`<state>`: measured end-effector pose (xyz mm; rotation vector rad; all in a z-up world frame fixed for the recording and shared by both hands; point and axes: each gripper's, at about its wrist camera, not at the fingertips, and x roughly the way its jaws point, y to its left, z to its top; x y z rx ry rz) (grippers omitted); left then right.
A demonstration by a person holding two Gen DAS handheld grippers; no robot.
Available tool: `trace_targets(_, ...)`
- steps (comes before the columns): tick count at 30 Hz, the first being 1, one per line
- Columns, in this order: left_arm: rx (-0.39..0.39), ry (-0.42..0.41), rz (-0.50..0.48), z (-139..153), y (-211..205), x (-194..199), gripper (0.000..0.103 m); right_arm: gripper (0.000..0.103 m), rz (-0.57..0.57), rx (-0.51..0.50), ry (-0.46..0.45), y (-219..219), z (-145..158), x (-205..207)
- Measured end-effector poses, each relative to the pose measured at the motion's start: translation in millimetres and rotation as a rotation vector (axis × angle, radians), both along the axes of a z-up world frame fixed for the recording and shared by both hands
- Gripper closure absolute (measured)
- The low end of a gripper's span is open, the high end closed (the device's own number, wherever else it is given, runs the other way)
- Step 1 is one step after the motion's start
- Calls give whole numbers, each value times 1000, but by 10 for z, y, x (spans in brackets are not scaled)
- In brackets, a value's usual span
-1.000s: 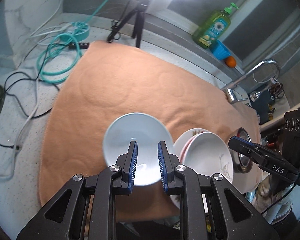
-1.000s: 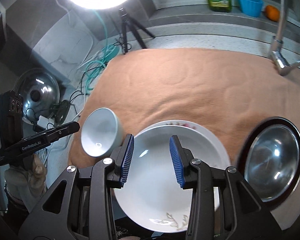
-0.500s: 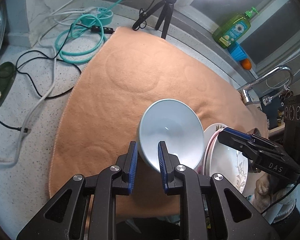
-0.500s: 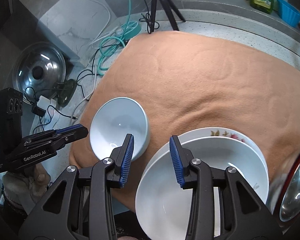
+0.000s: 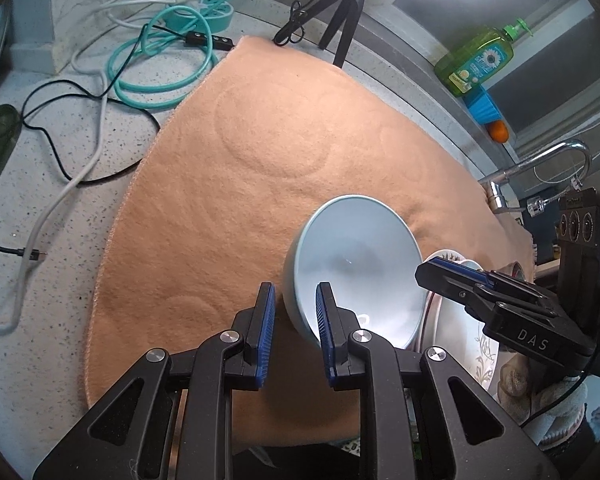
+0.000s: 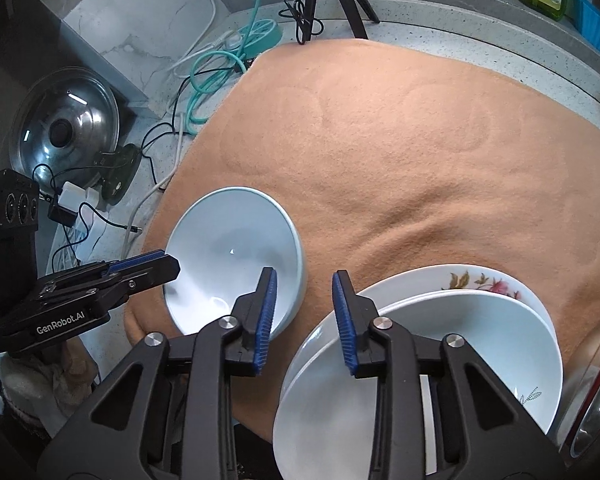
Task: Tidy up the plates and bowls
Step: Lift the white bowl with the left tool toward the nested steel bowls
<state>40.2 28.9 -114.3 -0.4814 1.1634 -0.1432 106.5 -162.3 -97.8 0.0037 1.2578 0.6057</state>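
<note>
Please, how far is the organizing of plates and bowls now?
Done: the white plate sits on the flowered plate, stacked on the cloth. In hand: the left tool is shut on the rim of the pale blue bowl, beside that stack; the right tool, whose jaws have just been closing, holds nothing. Left: placing this bowl, and the steel bowl at the right edge is not yet grouped.

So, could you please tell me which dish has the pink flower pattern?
The lower plate of the stack; the white plate on top hides most of it, and the pale blue bowl is plain.
</note>
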Motion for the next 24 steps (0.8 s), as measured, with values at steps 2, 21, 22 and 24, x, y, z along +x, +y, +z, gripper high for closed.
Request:
trace_targets(2,-1,-1,-3,-11,-3,5,84,76,0,0,6,1,-20,7)
trace_targets(21,-4,-4,-18,-60,-47,46,91,93,-10,22,59,40,-131,28)
trace_targets(22,-7,-6,-17,-51,-45,44,91,93,-11,22,57,39,-126,28)
trace_targets(24,-9,-12,-18,-27,-46,42,91,93,-12,23,52,31,-110,26)
